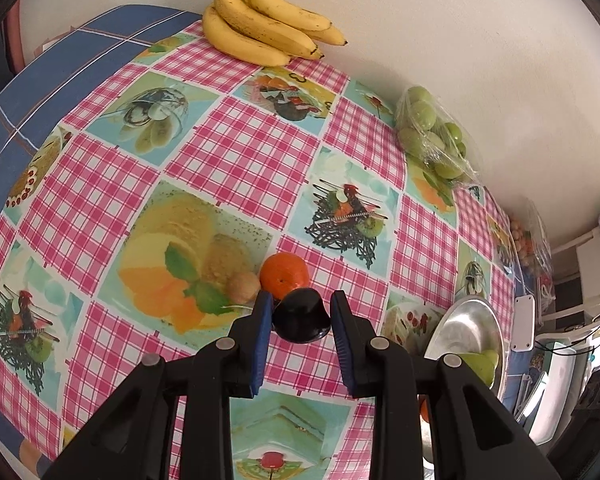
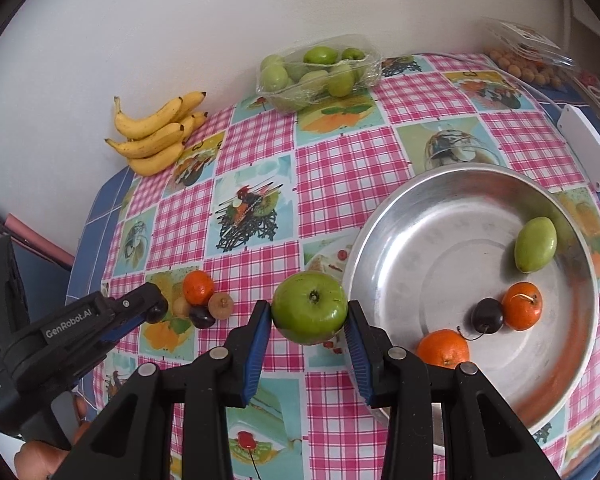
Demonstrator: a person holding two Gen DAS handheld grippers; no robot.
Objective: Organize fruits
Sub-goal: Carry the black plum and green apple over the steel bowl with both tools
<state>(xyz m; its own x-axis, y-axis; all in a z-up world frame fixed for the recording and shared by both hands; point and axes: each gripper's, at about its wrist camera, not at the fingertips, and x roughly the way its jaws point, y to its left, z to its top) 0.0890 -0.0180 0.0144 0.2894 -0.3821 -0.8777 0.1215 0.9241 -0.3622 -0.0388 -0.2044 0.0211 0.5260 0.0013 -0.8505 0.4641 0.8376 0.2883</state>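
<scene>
My left gripper (image 1: 301, 301) is shut on a dark plum (image 1: 300, 320), held just above the tablecloth beside a tangerine (image 1: 285, 274) and a small brown fruit (image 1: 243, 287). In the right wrist view the left gripper (image 2: 158, 308) comes in from the left with that dark plum (image 2: 157, 312) at its tip, near a tangerine (image 2: 198, 287), a brown fruit (image 2: 220, 305) and another dark plum (image 2: 202, 317) on the table. My right gripper (image 2: 309, 310) is shut on a green apple (image 2: 309, 308), just left of the metal bowl (image 2: 440, 232). The bowl holds a green fruit (image 2: 536, 244), two tangerines (image 2: 522, 306) and a dark plum (image 2: 487, 316).
A bunch of bananas (image 2: 156, 132) lies at the back by the wall. A clear pack of green fruits (image 2: 320, 72) sits at the back middle. A bag of small brown fruits (image 2: 528, 64) and a white box (image 2: 588, 152) lie at the far right. A hand (image 2: 40, 456) holds the left gripper.
</scene>
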